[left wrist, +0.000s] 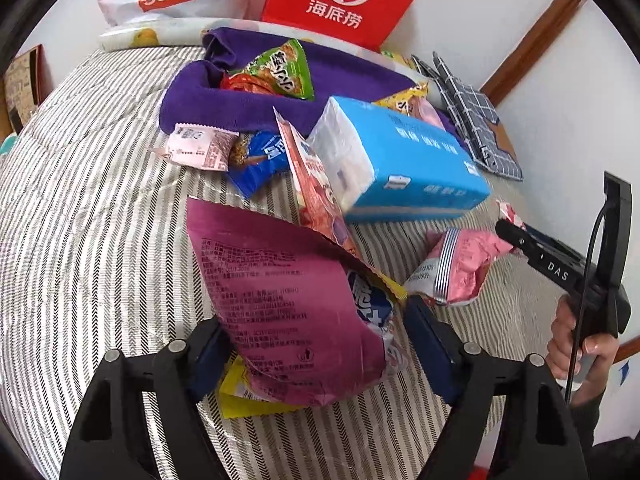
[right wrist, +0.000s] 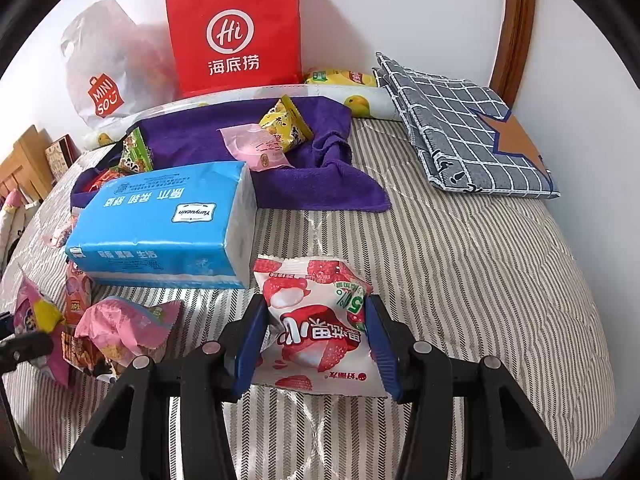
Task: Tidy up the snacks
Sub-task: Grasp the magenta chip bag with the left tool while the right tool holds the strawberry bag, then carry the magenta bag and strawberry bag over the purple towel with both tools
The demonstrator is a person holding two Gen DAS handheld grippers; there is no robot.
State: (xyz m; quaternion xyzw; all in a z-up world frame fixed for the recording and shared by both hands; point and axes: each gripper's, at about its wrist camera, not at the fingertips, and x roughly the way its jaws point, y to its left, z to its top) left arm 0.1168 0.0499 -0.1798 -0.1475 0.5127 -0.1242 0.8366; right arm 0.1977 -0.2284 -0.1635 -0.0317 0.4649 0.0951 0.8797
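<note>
Quilted bed cover (right wrist: 460, 264) in grey-and-white herringbone stripes, padded and soft, strewn with crinkled foil snack packets. Right tongs (right wrist: 316, 344), blue ribbed pads on black plastic arms, closed on a glossy white-and-red lychee-print snack pouch (right wrist: 316, 320), puffy and pillow-shaped, with zigzag-cut seams; pouch held just in front of a rectangular blue plastic-wrapped tissue pack (right wrist: 164, 224). Left tongs (left wrist: 316, 344) set fairly wide around a large flat magenta foil bag (left wrist: 288, 308), printed back upward, creased along its lower edge; left pad against the bag's edge, right pad apart from it, so no firm grip; whether the bag is lifted cannot be told. Yellow wrapper (left wrist: 240, 396) partly under the magenta bag. Crumpled pink foil packet with a striped silver band (left wrist: 456, 268) near the tissue pack, touched by the tip of the right tool in the left wrist view. Rumpled purple terry towel (right wrist: 312, 176) behind the tissue pack, carrying a pale pink sachet (right wrist: 256, 148), a yellow packet (right wrist: 286, 124) and a green triangular foil bag (left wrist: 286, 68). Stiff red paper carrier bag with white logo (right wrist: 236, 32) and a translucent white plastic shopping bag (right wrist: 108, 80) upright against the wall; folded grey checked cloth (right wrist: 460, 136) at the far right of the bed.
</note>
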